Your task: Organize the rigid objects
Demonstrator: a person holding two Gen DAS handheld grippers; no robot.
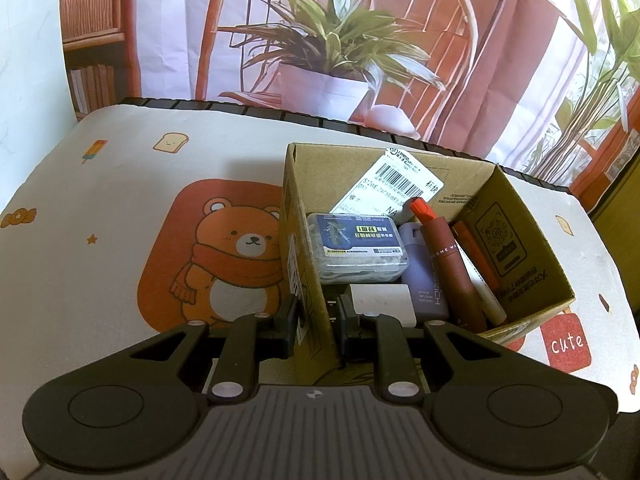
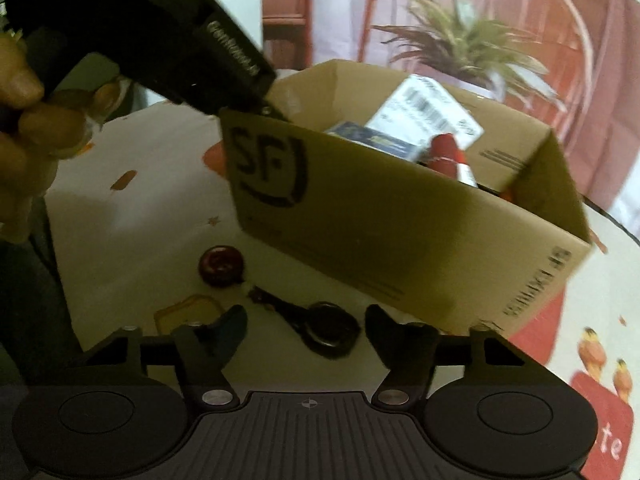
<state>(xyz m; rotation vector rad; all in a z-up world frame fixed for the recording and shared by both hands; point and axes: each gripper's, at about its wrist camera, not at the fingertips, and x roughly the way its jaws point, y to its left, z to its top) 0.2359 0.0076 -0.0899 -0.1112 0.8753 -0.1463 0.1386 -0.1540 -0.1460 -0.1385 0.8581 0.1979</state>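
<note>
An open cardboard box [image 1: 516, 312] stands on the bear-print mat. Inside lie a clear case with a blue label [image 1: 356, 248], a purple bottle [image 1: 424, 276], a dark red bottle with an orange-red cap [image 1: 448, 260] and a red pen [image 1: 476, 252]. My left gripper [image 1: 318, 324] is shut on the box's near wall, one finger on each side of it. In the right wrist view the box [image 2: 400, 232] shows an SF mark, with the left gripper [image 2: 272, 114] clamped at its corner. My right gripper [image 2: 306, 328] is open low over the mat, around a black clip with a ring [image 2: 320, 330] that its pads do not touch.
A dark red round disc [image 2: 220, 266] lies on the mat [image 1: 120, 200] just beyond the black clip, near the box's front wall. A hand [image 2: 24, 120] holds the left gripper at upper left. A printed cloth with a plant and chair [image 1: 340, 40] hangs behind the table.
</note>
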